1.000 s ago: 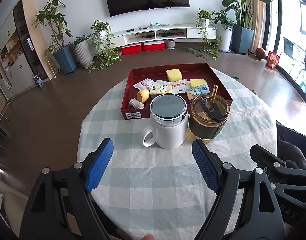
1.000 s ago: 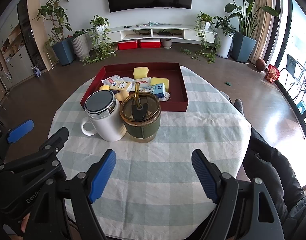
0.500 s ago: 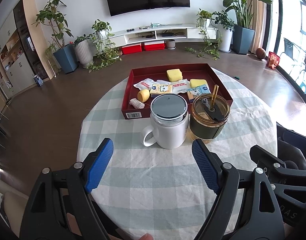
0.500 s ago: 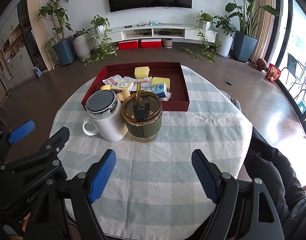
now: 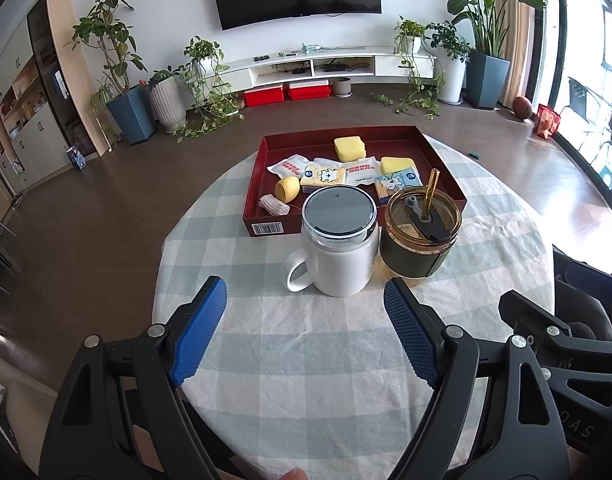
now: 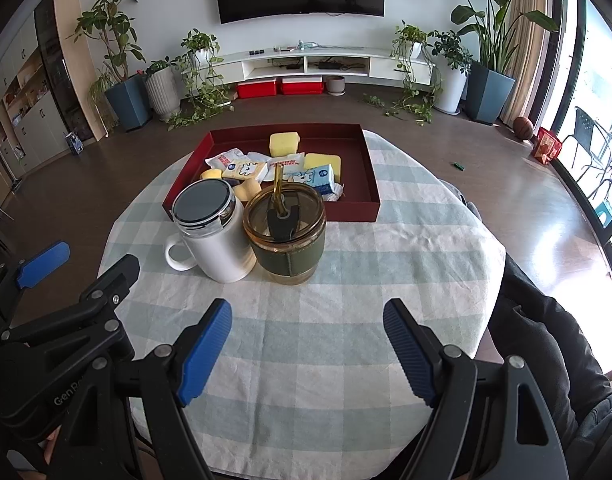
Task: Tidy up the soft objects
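A dark red tray (image 5: 265, 222) (image 6: 370, 184) sits at the far side of the round table. It holds yellow sponges (image 5: 349, 147) (image 6: 283, 142), soft tissue packets (image 5: 322, 175) (image 6: 243, 169), a yellow round piece (image 5: 286, 189) and a small cloth roll (image 5: 274, 205). My left gripper (image 5: 306, 304) is open and empty above the near tablecloth, in front of the white mug. My right gripper (image 6: 308, 326) is open and empty, near the table's front edge.
A white lidded mug (image 5: 338, 248) (image 6: 211, 232) and an amber glass cup with a green sleeve and straw (image 5: 420, 236) (image 6: 285, 236) stand side by side between the grippers and the tray. The checked tablecloth (image 5: 306, 360) covers the table. A person's dark-clothed legs (image 6: 546, 352) are at the right.
Both views have crept slightly closer to the mug and cup. Both grippers stay open and empty.
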